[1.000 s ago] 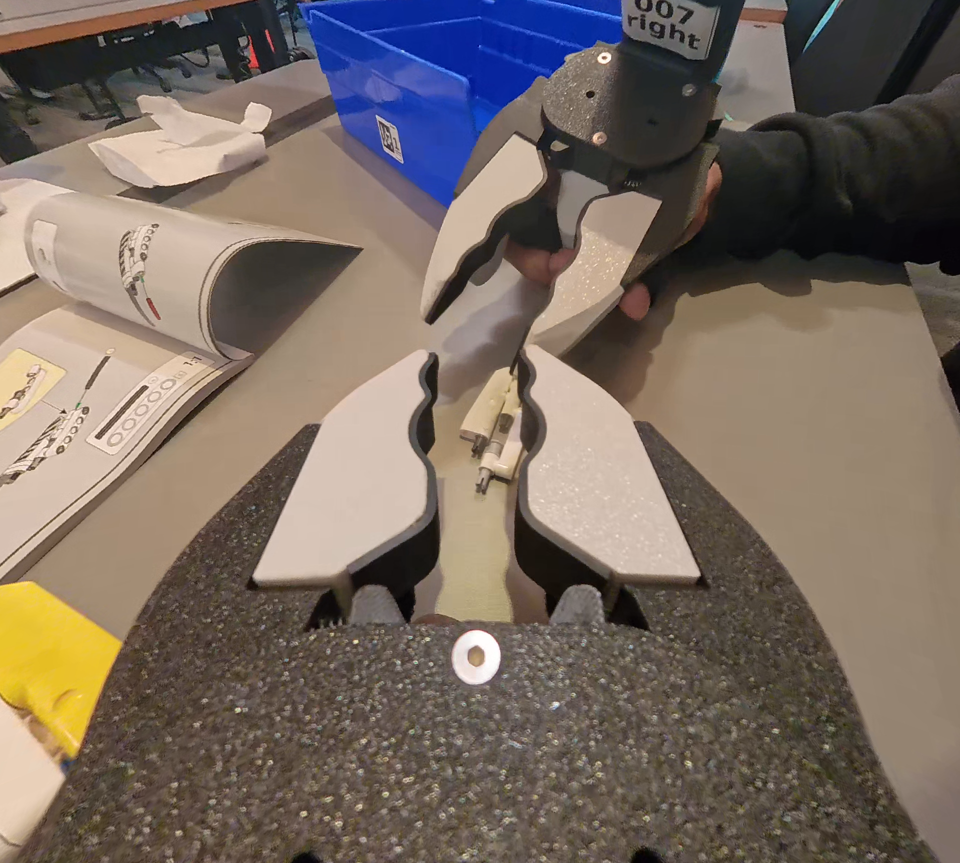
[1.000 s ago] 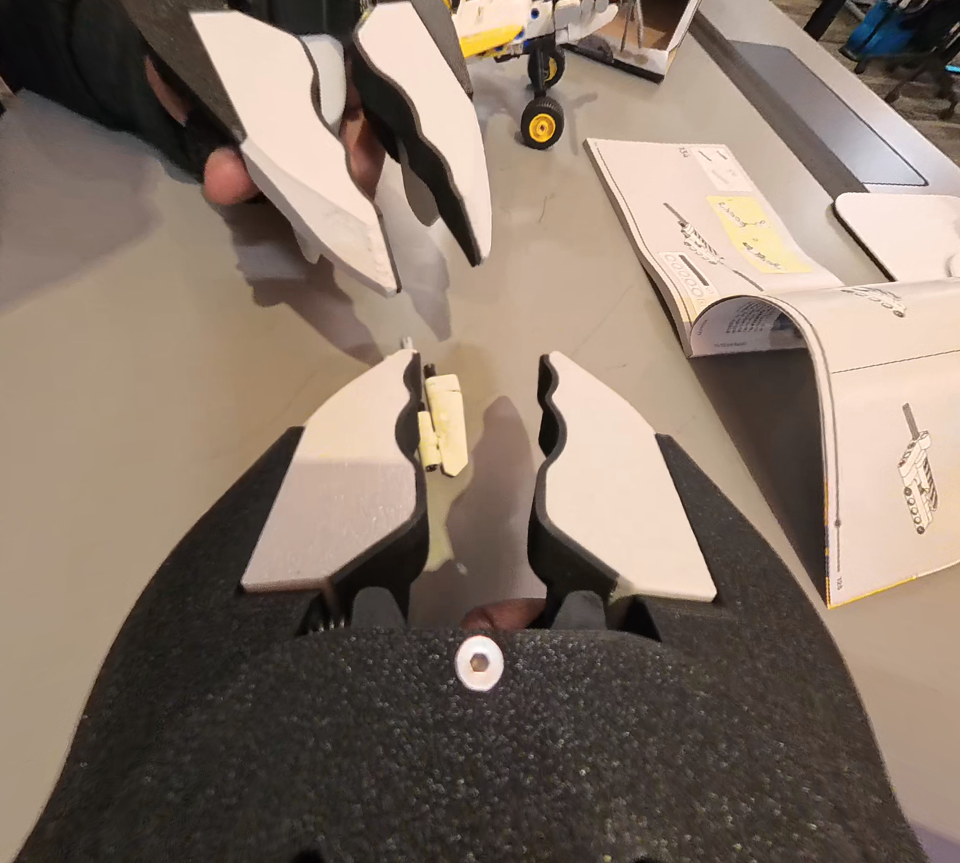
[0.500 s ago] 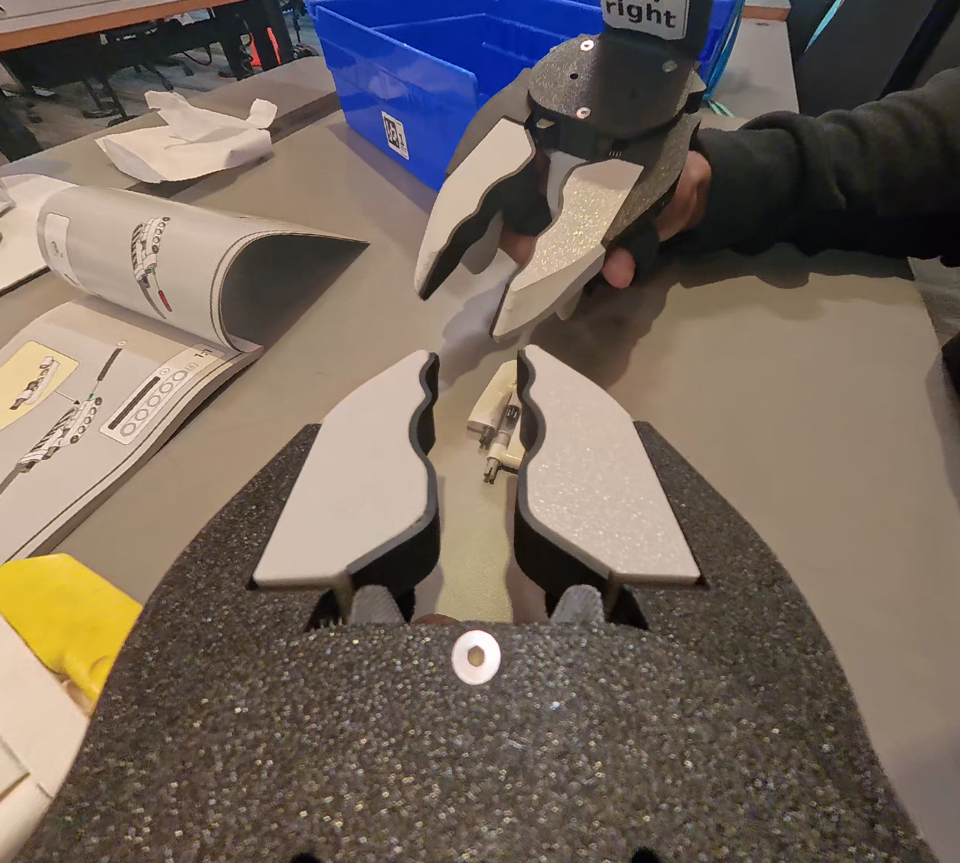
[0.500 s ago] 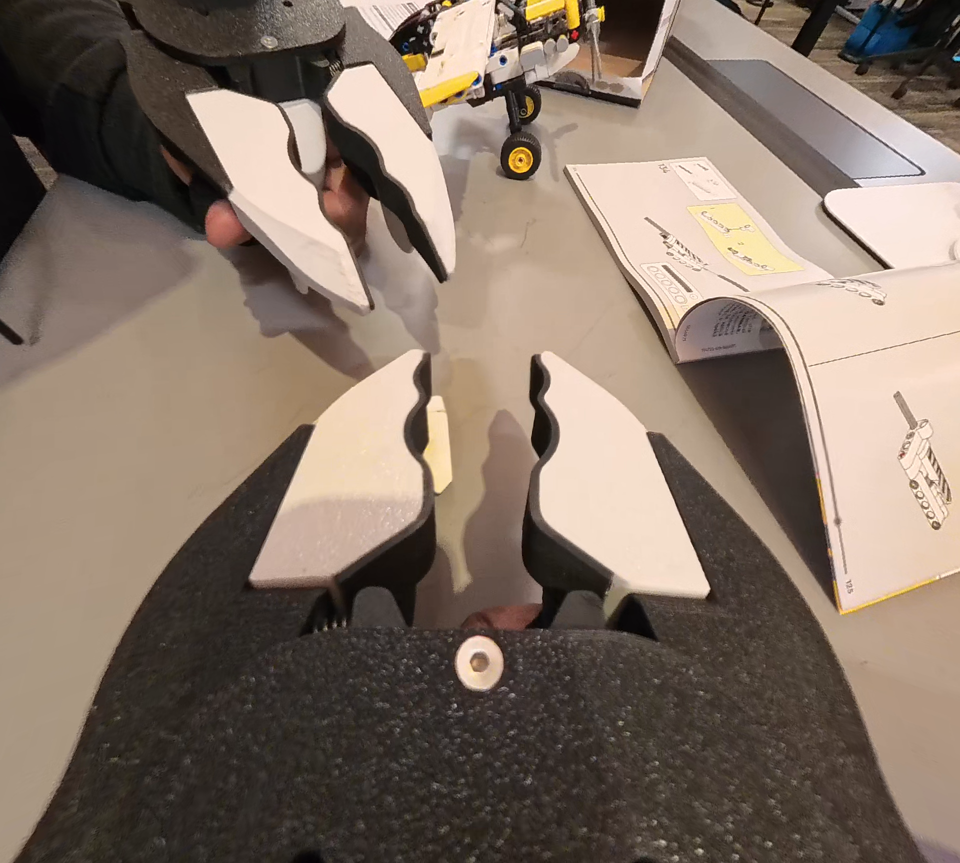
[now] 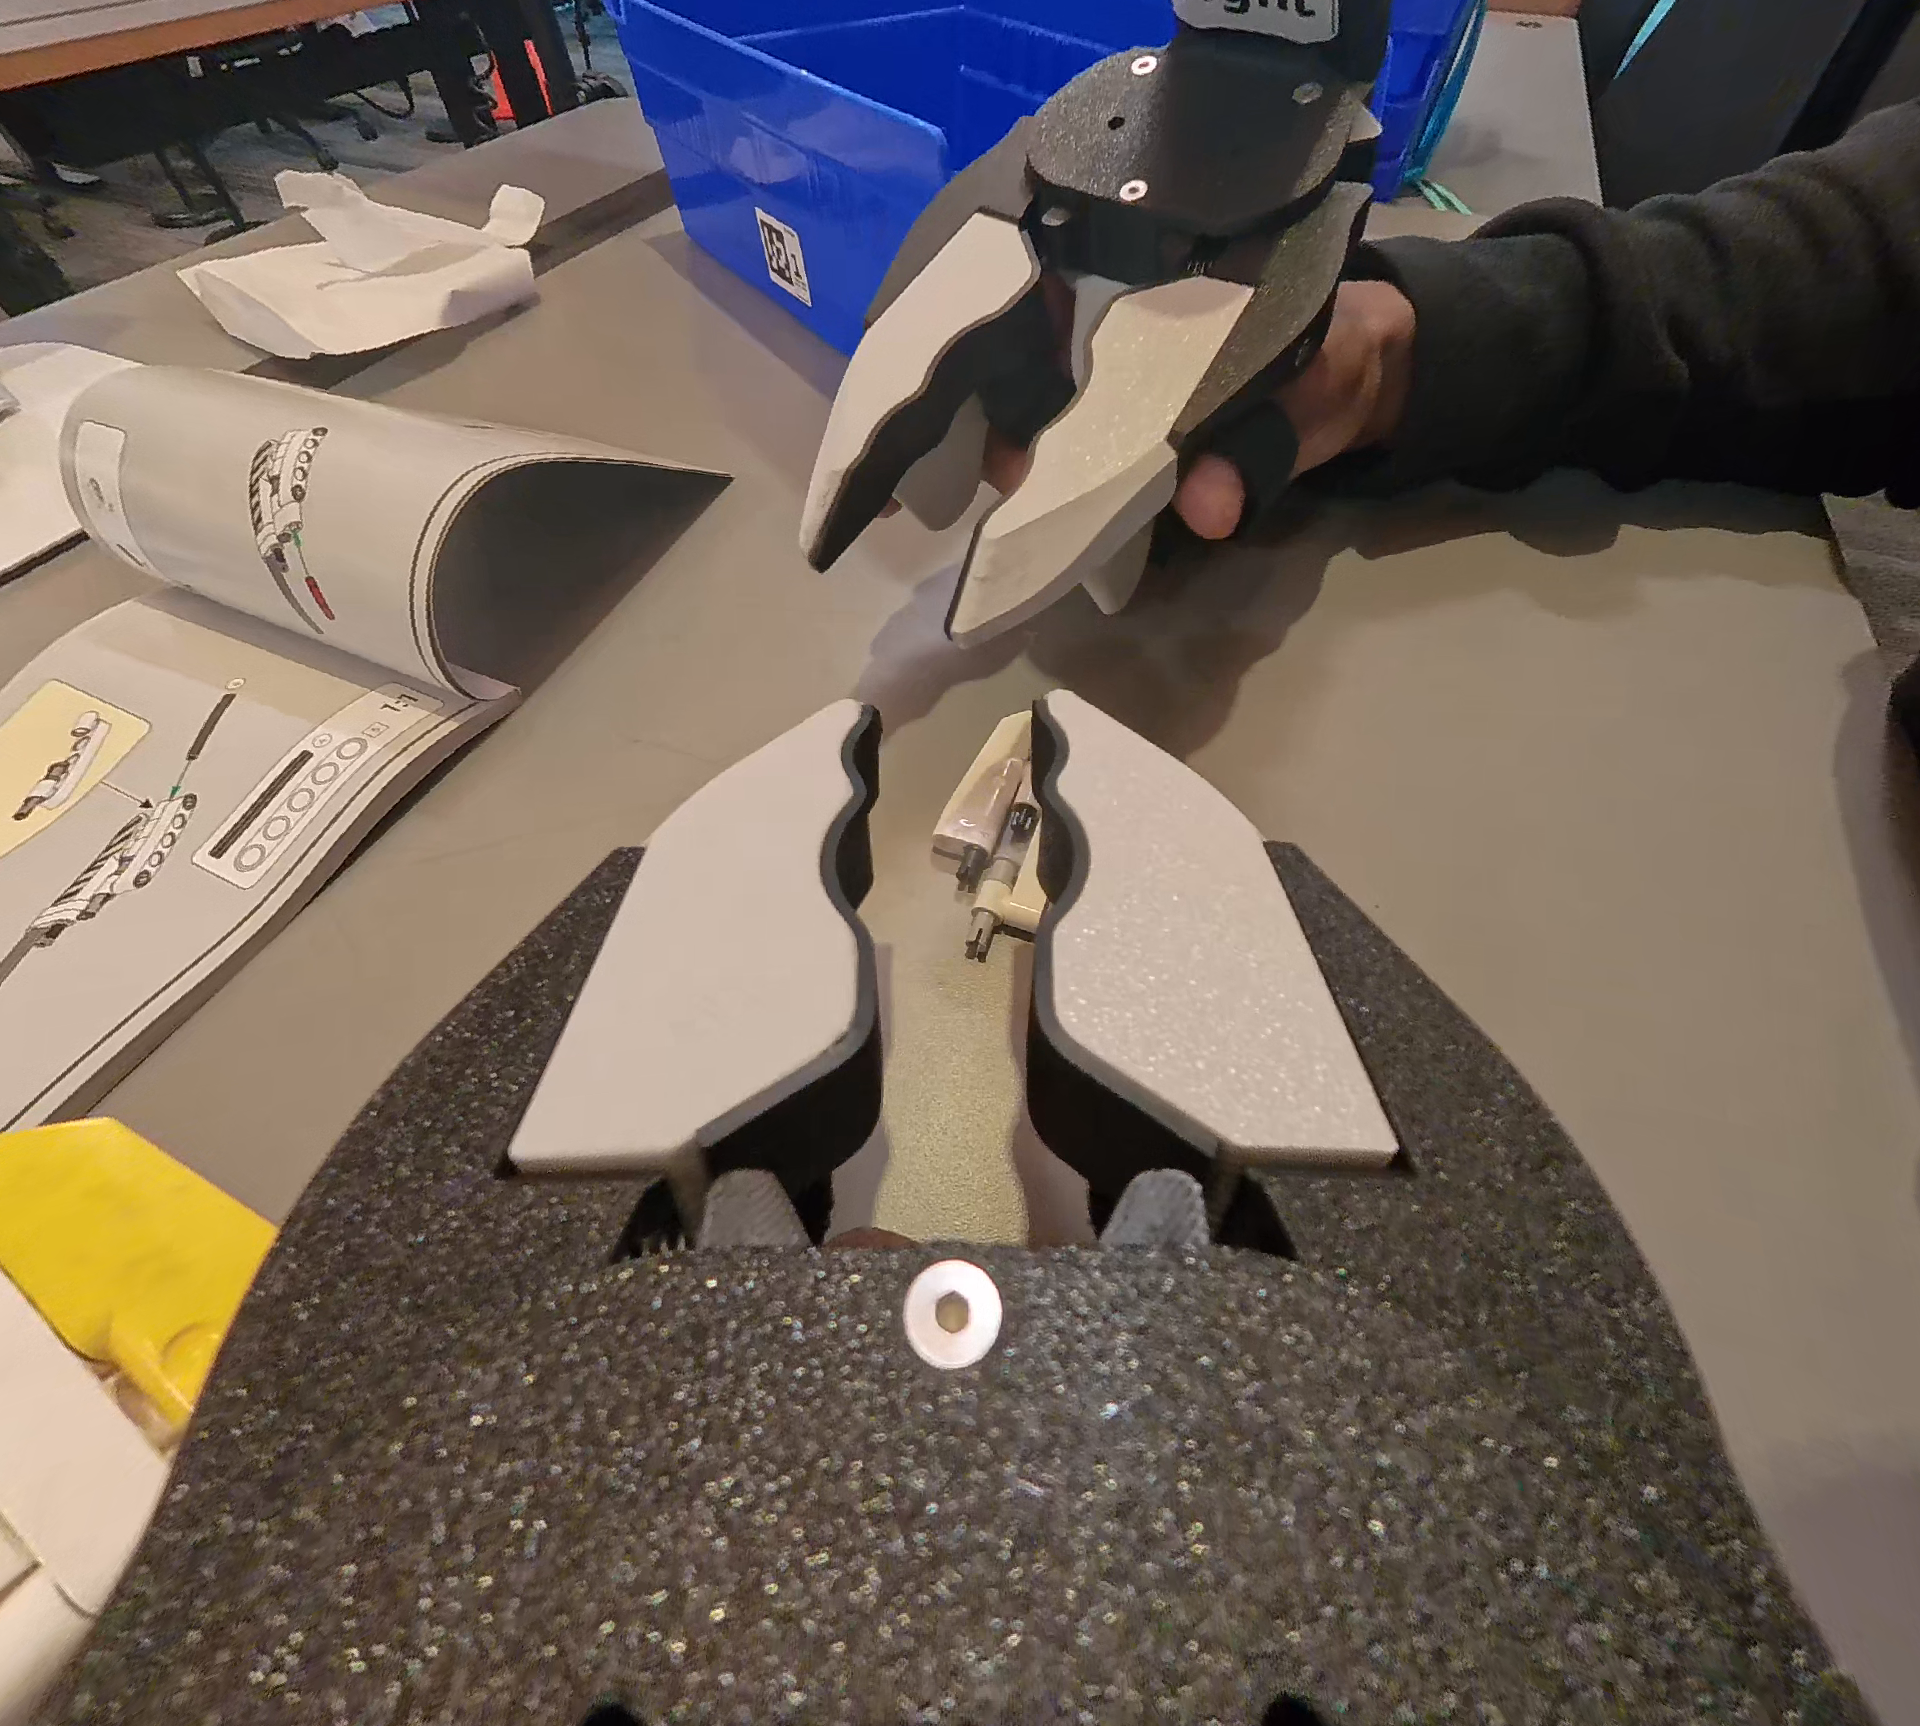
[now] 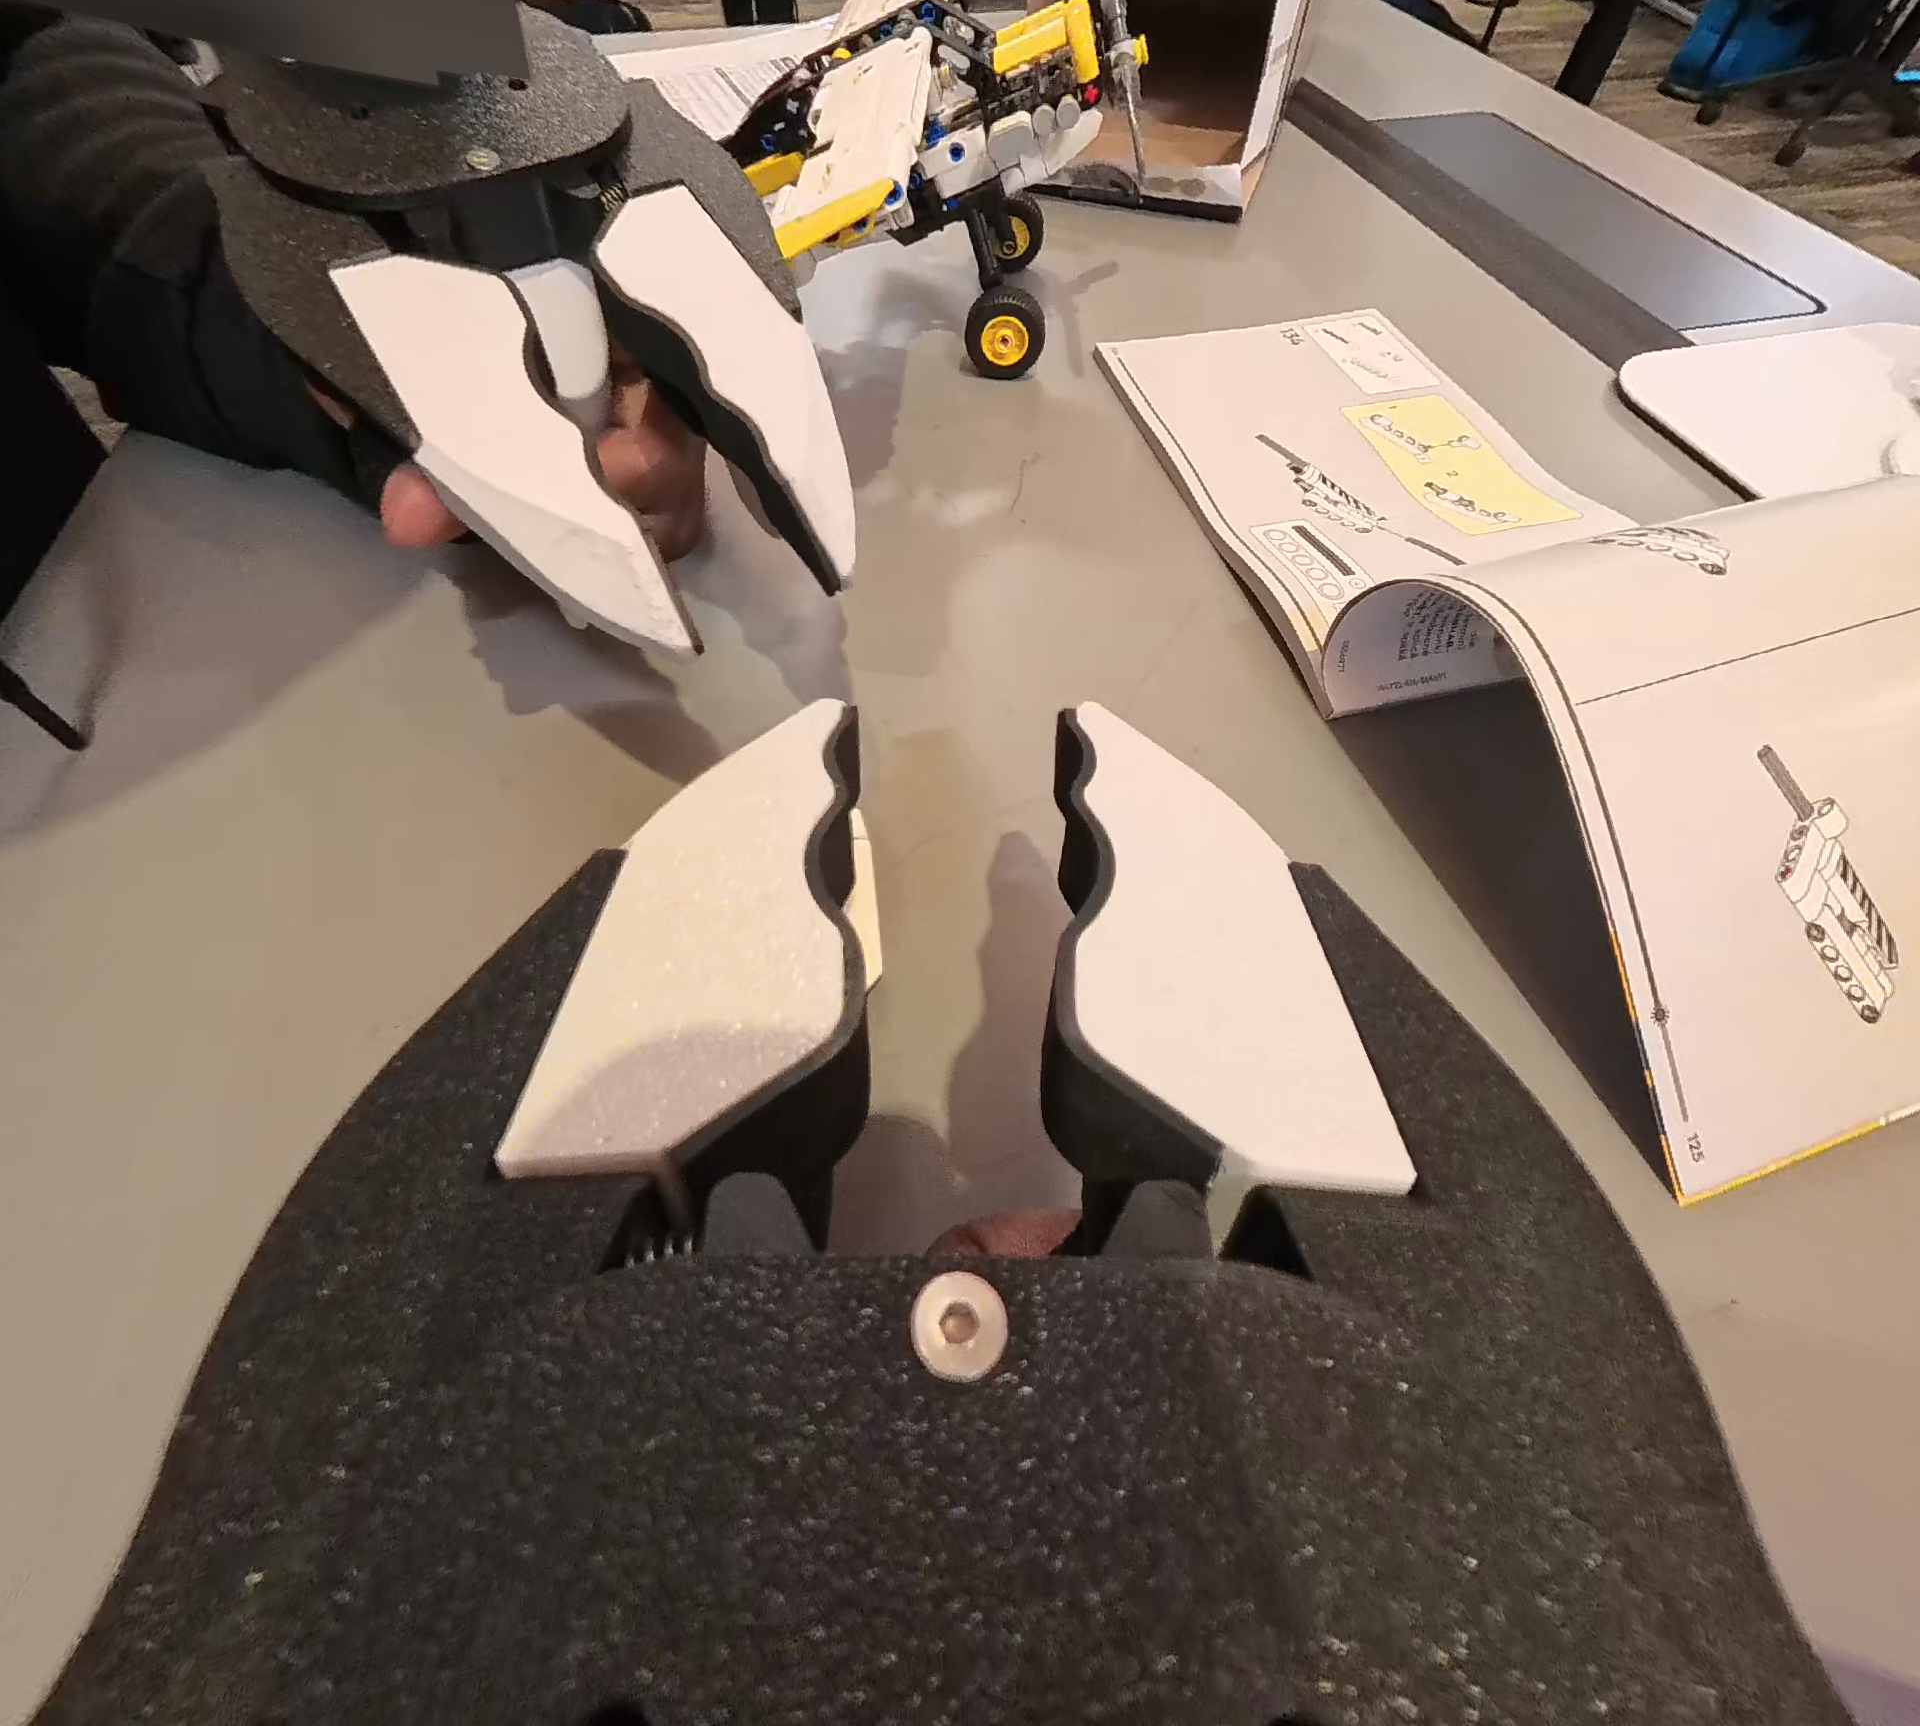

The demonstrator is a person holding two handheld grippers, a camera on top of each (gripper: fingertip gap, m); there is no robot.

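The widest risk sat on the desk (image 5: 1558, 949) itself: the two grippers faced each other with fingertips near, and a careless advance could have knocked one pair of fingers into the other. Next, the open instruction booklet (image 5: 312, 637) had a page curled up in an arch just beside the left gripper (image 5: 951, 720); a sideways swing could have caught it and dragged it. The smallest hazard was the small cream piece with dark pins (image 5: 992, 835), lying on the desk between the left gripper's spread fingers, close against the right-hand finger and apart from the other. A lopsided squeeze would probably have pushed or flipped it rather than trapped it. The right gripper (image 6: 956, 720) also stood released, nothing pressed between its pads.

Counted, from large to small: one desk in use, one blue bin (image 5: 831, 87), one cardboard box (image 6: 1174, 14), one booklet, one white-and-yellow brick-built plane (image 6: 935, 107), two grippers, one crumpled white paper (image 5: 364, 274), one cream piece.
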